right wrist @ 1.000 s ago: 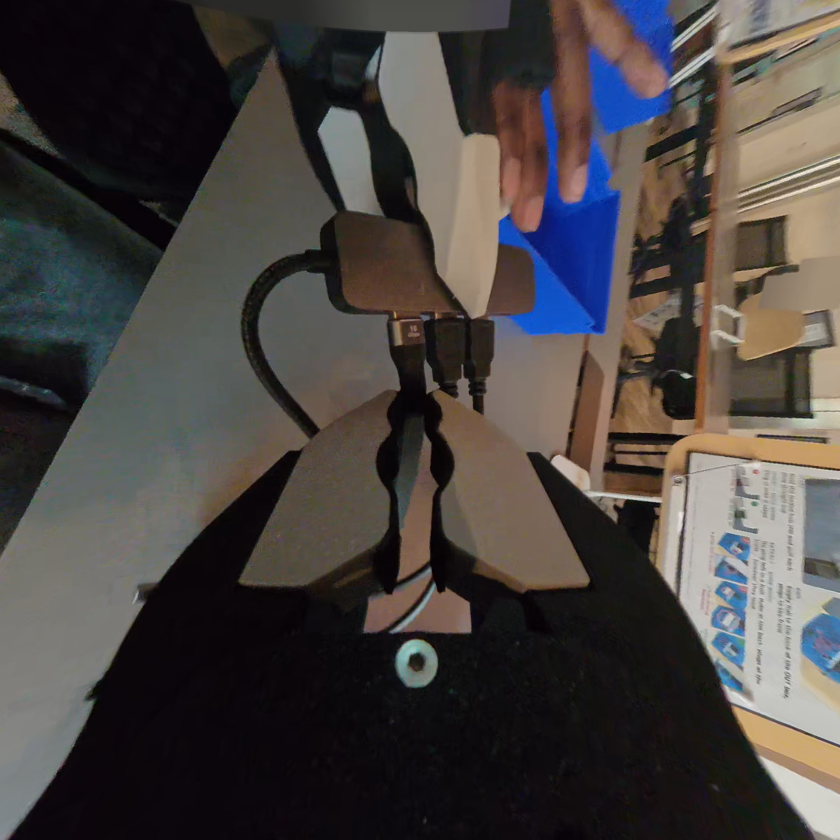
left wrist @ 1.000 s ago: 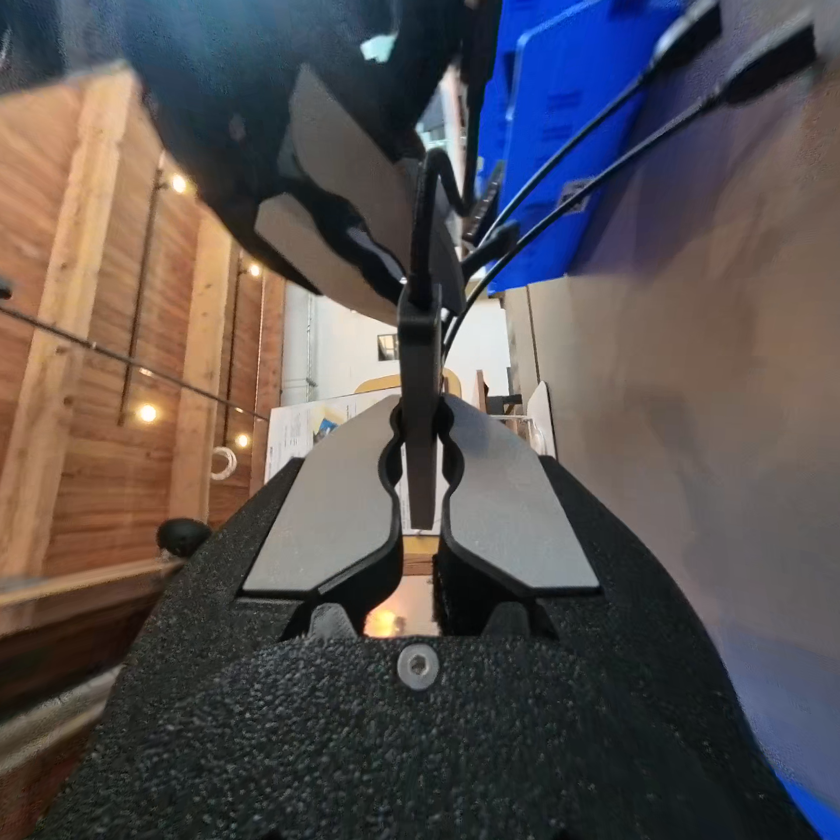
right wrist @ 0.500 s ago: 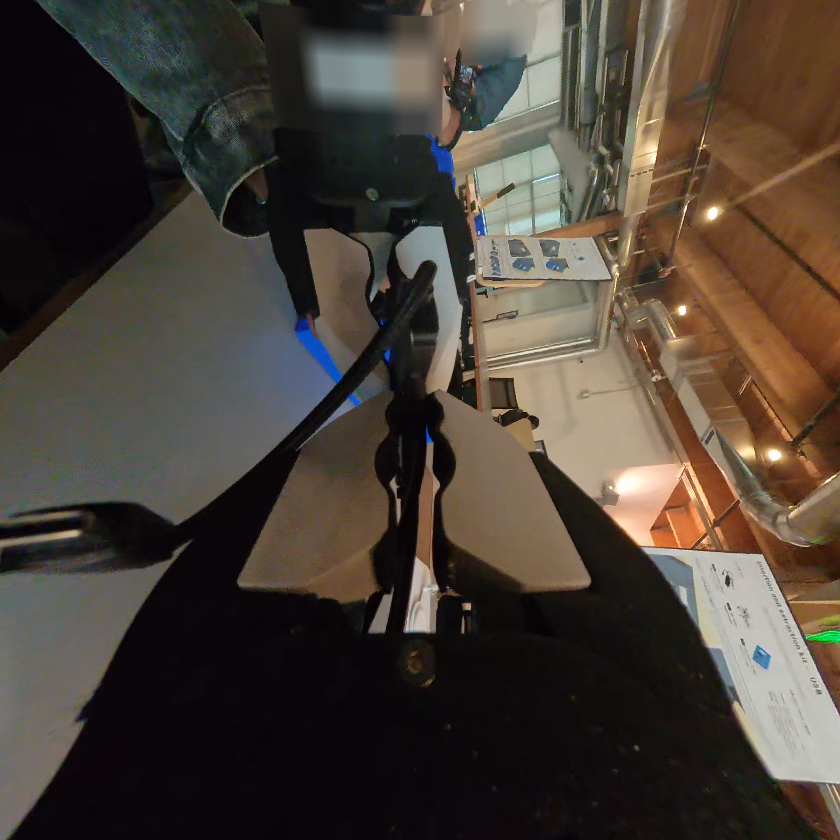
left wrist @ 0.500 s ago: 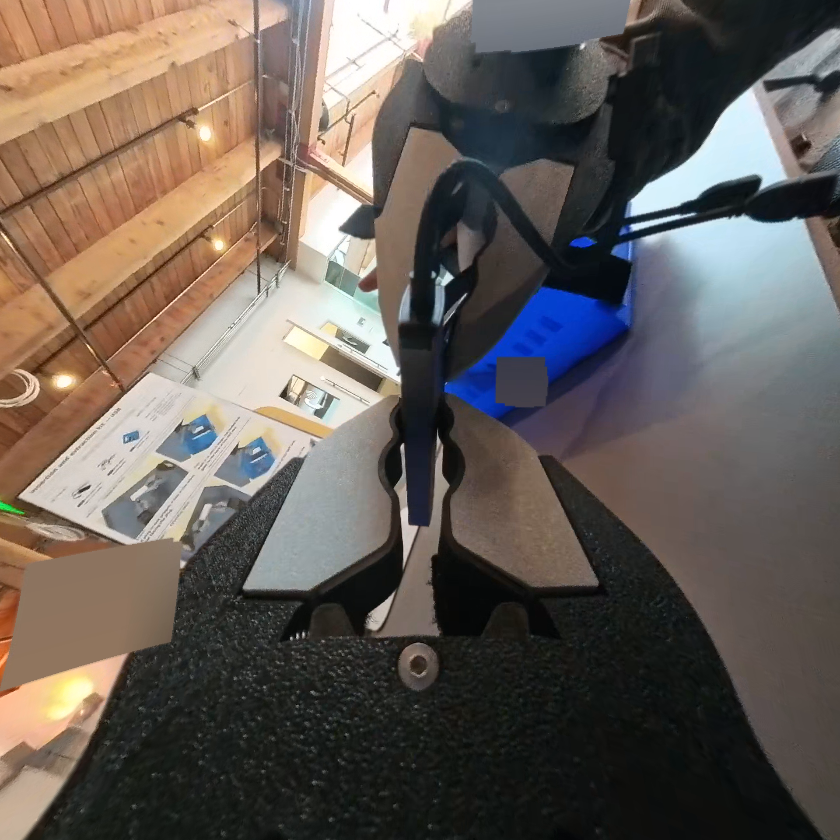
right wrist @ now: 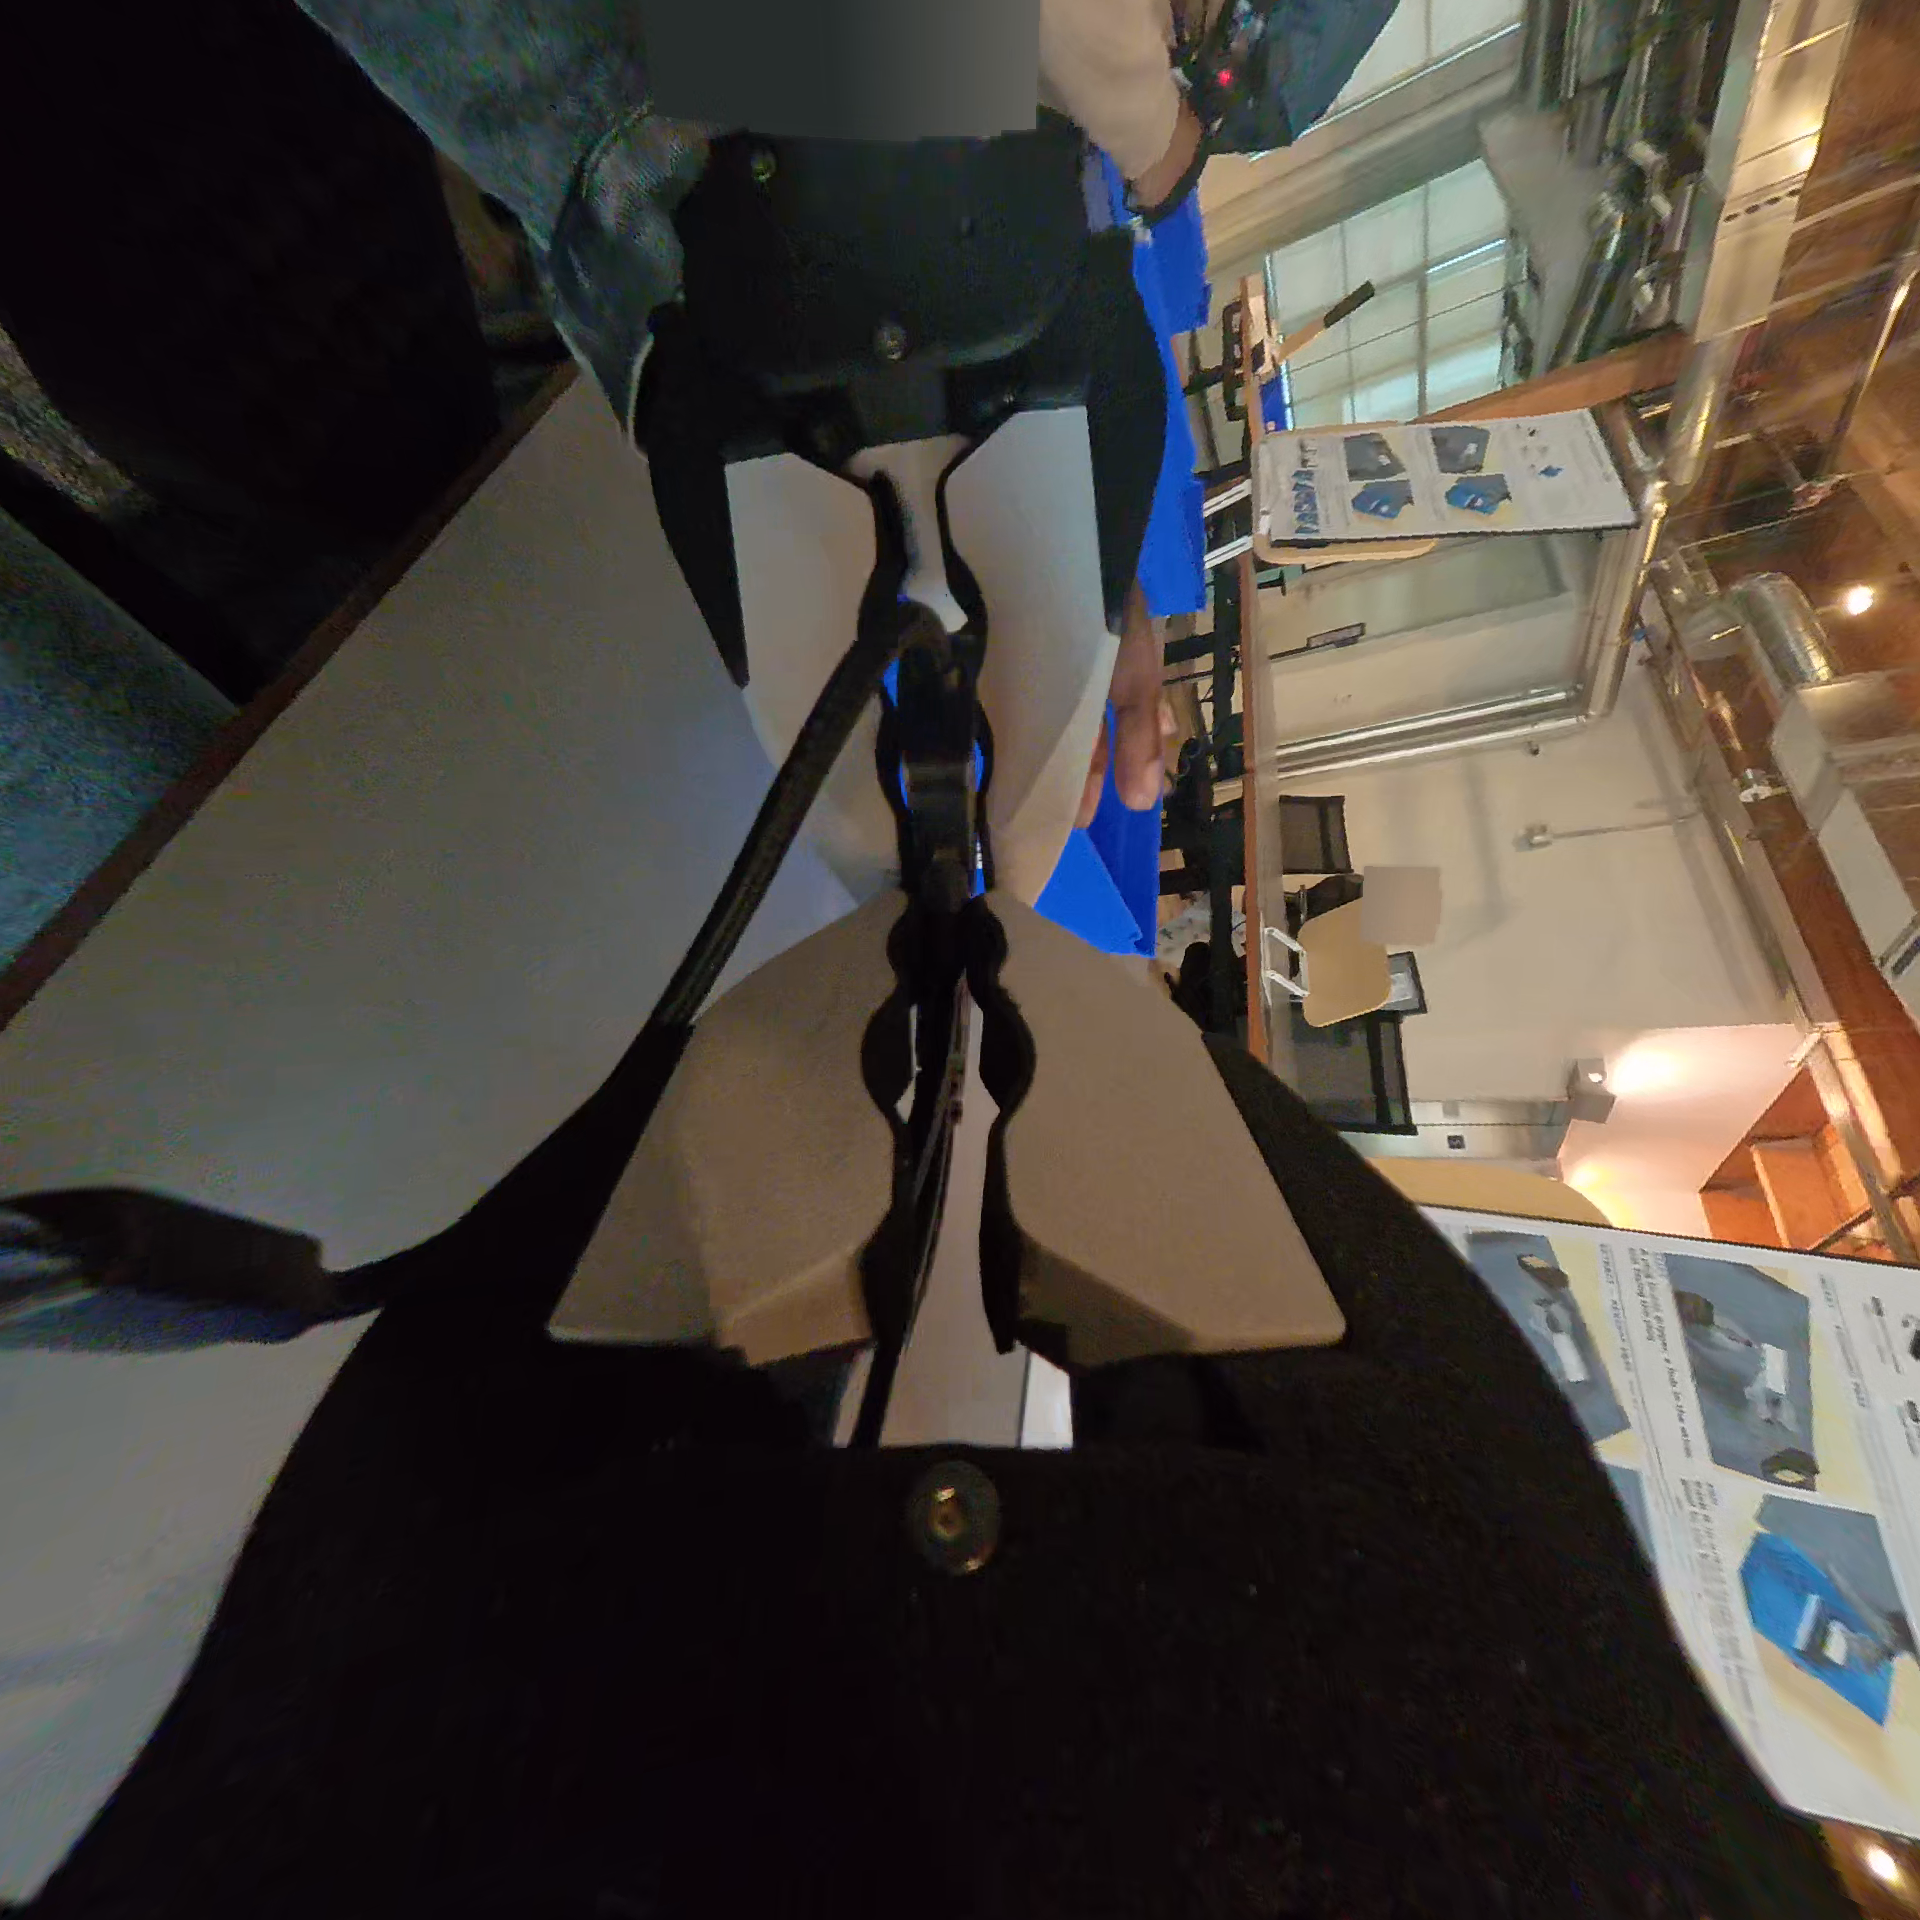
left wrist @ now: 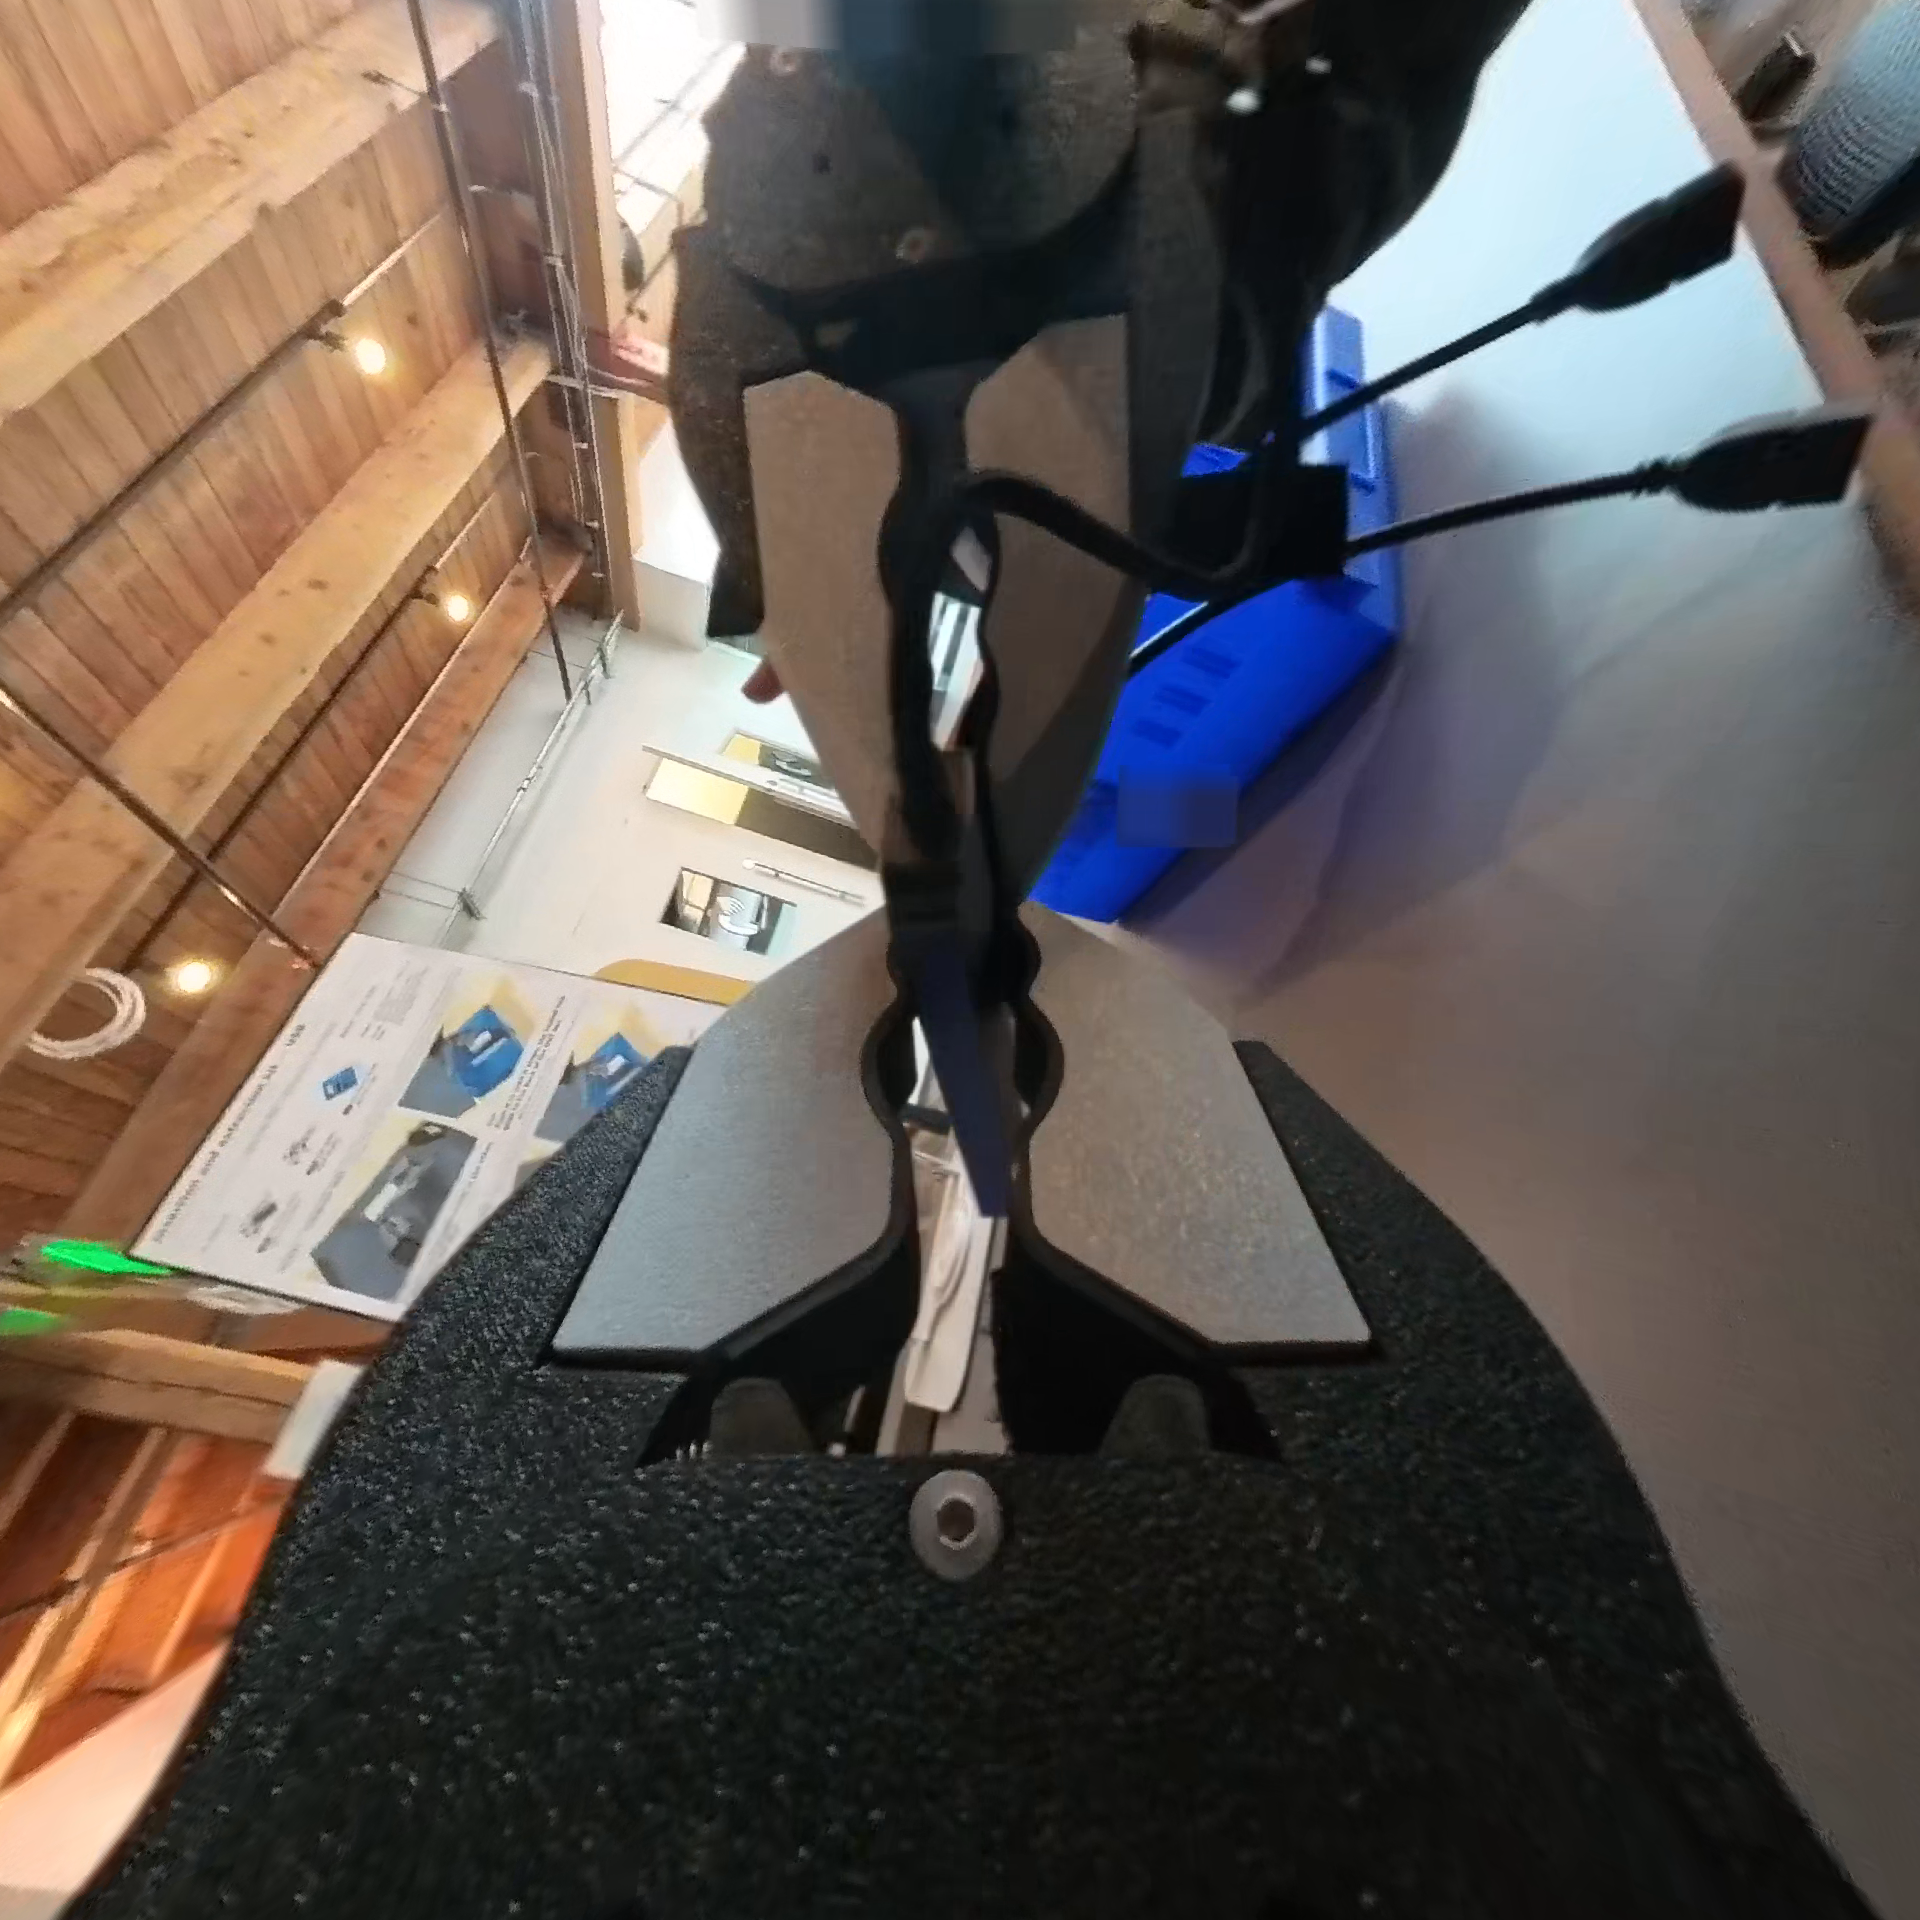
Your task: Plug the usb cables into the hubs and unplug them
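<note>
My left gripper (left wrist: 961, 940) is shut on the thin dark hub (left wrist: 966, 1091), seen edge-on and held in the air above the grey table (left wrist: 1558, 935). My right gripper (left wrist: 951, 852) faces it tip to tip and is shut on a black usb cable (left wrist: 914, 727) at its plug, which meets the hub's edge. I cannot tell how deep the plug sits. In the right wrist view my right gripper (right wrist: 940, 920) grips the cable (right wrist: 935, 1049) below the hub (right wrist: 935, 790) and the left gripper (right wrist: 951, 873). Two loose usb plugs (left wrist: 1662, 249) hang at the right.
The hub's thick braided cable (right wrist: 769, 862) runs down to its plug (right wrist: 156, 1262) at the left. A blue bin (left wrist: 1247, 707) stands on the table behind the grippers. A person's hand (right wrist: 1132, 748) and denim sleeve (right wrist: 582, 156) are close. Poster boards (left wrist: 395, 1122) stand beyond the table. My left and right fingertips are right by each other.
Both grippers have swung round, lifting hub and cable off the table, so the views now face the room. Both stay shut. The hub has tilted slightly in the left gripper.
</note>
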`<move>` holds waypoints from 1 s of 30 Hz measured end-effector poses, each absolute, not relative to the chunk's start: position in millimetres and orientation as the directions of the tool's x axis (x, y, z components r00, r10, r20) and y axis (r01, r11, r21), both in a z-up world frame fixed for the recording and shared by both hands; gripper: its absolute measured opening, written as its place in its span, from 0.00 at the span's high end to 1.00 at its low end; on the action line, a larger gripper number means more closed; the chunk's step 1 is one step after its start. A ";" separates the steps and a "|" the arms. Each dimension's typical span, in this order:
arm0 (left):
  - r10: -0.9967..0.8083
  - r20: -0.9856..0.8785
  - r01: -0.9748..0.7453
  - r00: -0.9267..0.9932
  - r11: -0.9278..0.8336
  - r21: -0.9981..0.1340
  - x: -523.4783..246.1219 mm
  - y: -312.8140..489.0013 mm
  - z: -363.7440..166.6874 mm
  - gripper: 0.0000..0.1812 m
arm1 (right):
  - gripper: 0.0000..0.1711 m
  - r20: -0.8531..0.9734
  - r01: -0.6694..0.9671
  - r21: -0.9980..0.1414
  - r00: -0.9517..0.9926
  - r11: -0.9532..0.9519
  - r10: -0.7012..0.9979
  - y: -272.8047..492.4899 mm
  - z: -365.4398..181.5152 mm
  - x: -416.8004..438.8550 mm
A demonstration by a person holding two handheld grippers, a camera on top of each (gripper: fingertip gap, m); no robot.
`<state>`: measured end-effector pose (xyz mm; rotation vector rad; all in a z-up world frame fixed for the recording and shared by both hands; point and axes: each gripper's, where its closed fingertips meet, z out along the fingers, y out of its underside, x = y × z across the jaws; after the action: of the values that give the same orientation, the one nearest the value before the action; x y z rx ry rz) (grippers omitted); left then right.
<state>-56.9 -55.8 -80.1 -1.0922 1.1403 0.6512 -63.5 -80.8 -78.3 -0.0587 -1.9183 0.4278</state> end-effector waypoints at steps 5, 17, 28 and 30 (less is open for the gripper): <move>-0.184 -0.899 -0.789 0.397 0.432 -0.437 -49.6 -67.2 -75.2 0.93 | 0.96 0.903 -0.196 -0.291 -0.380 0.936 0.201 -90.7 -72.5 -56.1; -0.334 -0.846 -0.680 0.415 0.505 -0.533 -39.2 -89.6 -78.8 0.93 | 0.96 0.876 -0.212 -0.351 -0.418 0.912 0.240 -99.2 -77.1 -46.8; -0.410 -0.706 -0.523 0.578 0.478 -0.706 -57.9 -98.1 -86.9 0.94 | 0.96 0.792 -0.191 -0.508 -0.488 0.840 0.368 -89.0 -88.3 -52.5; -0.310 -0.625 -0.477 0.717 0.435 -0.764 -108.3 -110.3 -72.9 1.00 | 0.96 0.775 -0.143 -0.557 -0.442 0.818 0.451 -56.4 -73.1 -43.5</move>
<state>-108.3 -110.3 -72.9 -1.1506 0.8098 0.1200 -43.5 -56.4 -73.1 -0.2313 -1.9178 0.6855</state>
